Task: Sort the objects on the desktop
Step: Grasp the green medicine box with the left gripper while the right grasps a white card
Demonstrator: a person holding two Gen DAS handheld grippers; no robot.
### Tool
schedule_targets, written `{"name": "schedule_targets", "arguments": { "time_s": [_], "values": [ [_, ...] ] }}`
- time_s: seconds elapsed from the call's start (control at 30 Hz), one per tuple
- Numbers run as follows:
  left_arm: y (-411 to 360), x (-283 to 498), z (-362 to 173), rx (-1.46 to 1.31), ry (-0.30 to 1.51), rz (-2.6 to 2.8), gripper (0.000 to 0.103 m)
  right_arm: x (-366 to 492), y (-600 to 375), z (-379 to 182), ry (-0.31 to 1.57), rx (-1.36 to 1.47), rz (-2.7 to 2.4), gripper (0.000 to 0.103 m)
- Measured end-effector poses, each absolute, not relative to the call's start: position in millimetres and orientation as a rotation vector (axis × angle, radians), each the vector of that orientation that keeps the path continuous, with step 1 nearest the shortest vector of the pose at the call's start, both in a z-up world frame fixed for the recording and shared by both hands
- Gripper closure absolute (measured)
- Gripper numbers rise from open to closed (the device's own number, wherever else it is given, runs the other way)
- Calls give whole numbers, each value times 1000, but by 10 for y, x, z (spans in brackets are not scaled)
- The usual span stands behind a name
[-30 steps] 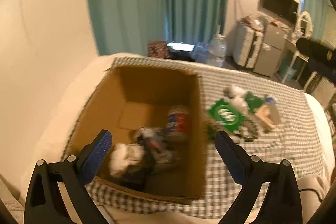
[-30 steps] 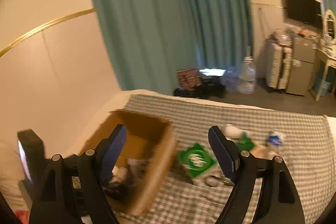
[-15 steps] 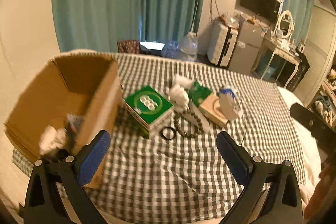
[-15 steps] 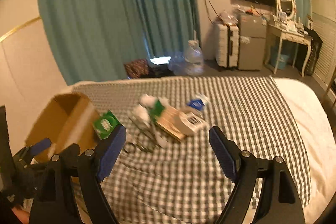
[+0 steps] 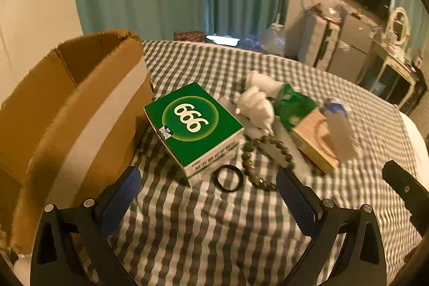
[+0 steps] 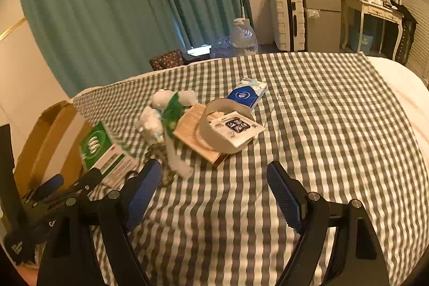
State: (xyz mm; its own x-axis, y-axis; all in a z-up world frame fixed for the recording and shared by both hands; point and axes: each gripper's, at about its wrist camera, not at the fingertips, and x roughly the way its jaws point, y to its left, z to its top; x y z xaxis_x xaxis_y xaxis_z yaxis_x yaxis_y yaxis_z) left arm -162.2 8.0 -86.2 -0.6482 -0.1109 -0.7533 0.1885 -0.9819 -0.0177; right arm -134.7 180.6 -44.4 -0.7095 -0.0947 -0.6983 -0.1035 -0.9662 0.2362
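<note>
**Both tools empty and swinging over to the pile**

Left tool [image 5: 206,196] and right tool [image 6: 213,186] are both spread wide with nothing between the pads. A second ago they were looking down into the open brown cardboard box [image 5: 80,109]; now they've dropped low and swung toward the clutter on the grey-and-white checked bed cover [image 5: 214,232]. Looks to me like the last drop-off is done and the next pick is coming up.

Closest to the left tool: one flat green carton with "666" on the lid [image 5: 194,122], right beside the box. Just in front, one thin black ring [image 5: 228,178] and one dark bead bracelet [image 5: 264,160]. Further out: two white crumpled tissue wads [image 5: 256,105], one green foil packet [image 5: 293,105], one flat wooden block [image 6: 198,137], one blue-and-white cream carton [image 6: 248,93]. Anything under those, can't tell.
</note>
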Motion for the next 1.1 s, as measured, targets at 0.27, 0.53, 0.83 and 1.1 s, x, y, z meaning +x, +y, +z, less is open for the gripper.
{"name": "schedule_targets", "arguments": {
  "time_s": [0.27,0.53,0.83,1.1],
  "values": [
    [-27,-1915,-1069,1174,287,-2649,0,-1822,2009,-734,563,-1256,2831,22],
    [-60,-2132,-1202,1134,285,-2610,0,-2005,2205,-929,670,-1272,2795,22],
    [-245,-2298,-1419,1226,418,-2528,0,-2135,2378,-985,887,-1264,2781,23],
    [-304,-2291,-1472,1244,432,-2538,12,-2063,2353,-889,882,-1195,2819,46]
  ]
}}
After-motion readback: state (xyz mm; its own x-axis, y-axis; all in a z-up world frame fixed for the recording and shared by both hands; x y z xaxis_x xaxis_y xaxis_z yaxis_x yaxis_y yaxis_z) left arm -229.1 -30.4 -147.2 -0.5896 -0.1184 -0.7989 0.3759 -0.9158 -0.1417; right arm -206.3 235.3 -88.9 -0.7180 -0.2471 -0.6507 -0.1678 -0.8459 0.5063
